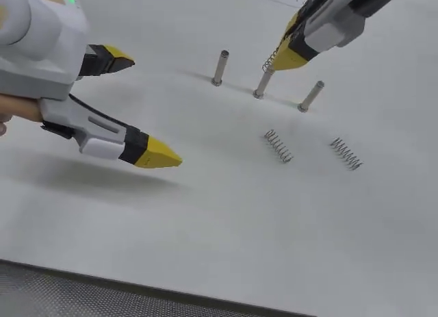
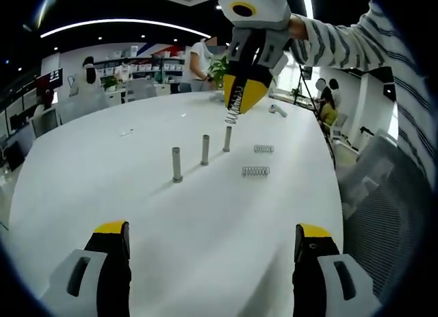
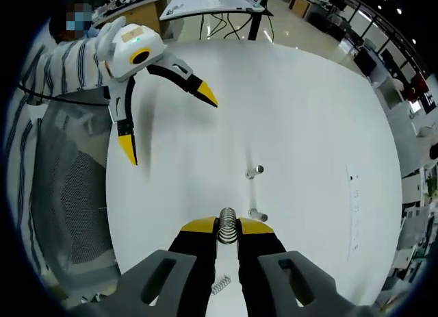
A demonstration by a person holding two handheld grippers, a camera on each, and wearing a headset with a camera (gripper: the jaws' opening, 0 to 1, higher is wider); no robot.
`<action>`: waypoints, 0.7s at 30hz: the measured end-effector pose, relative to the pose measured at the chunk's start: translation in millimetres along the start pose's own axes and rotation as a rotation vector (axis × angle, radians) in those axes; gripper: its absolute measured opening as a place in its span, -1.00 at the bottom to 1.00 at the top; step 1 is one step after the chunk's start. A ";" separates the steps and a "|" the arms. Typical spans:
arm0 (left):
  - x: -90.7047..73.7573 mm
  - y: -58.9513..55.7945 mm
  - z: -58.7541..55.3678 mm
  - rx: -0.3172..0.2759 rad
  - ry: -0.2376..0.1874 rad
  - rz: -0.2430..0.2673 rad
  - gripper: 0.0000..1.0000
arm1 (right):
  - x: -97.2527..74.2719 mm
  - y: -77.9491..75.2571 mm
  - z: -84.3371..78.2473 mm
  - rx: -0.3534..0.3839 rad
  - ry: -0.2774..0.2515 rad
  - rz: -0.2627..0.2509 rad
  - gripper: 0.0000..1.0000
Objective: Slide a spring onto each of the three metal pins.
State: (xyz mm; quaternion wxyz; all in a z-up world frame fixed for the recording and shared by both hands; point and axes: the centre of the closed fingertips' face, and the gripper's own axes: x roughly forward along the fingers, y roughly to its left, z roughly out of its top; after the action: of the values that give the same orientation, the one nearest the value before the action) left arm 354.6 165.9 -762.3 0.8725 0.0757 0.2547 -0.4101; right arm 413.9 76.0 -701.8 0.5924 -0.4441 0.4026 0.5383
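Gripping a spring, the right gripper sits upper right in the head view, fingers closed on it, its lower end by the top of the middle of three pins. Two loose springs lie on the table, centre right. Left gripper at left, fingers wide apart, empty. Left gripper view: spring hangs top centre above the pins. Right gripper view: spring pinched bottom centre.

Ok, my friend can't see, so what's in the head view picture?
The right gripper holds a spring just over the middle pin of three upright metal ones on a white table. Two more springs lie nearby, and the left gripper hovers open.
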 end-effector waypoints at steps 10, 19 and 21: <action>1.2 1.7 -4.3 0.012 0.017 -0.013 0.96 | 8.2 -13.7 19.3 -0.096 0.032 0.017 -0.85; 0.0 5.9 6.7 0.004 -0.021 0.006 0.96 | 21.1 -24.4 20.8 -0.152 0.062 0.027 -0.85; -0.1 6.5 7.0 0.006 -0.018 0.007 0.96 | 24.5 -26.7 20.0 -0.159 0.068 0.030 -0.85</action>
State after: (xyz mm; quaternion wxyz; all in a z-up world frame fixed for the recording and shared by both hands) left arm 362.1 167.8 -756.7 0.8759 0.0755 0.2453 -0.4085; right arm 442.8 101.3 -717.1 0.5331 -0.5016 0.3851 0.5621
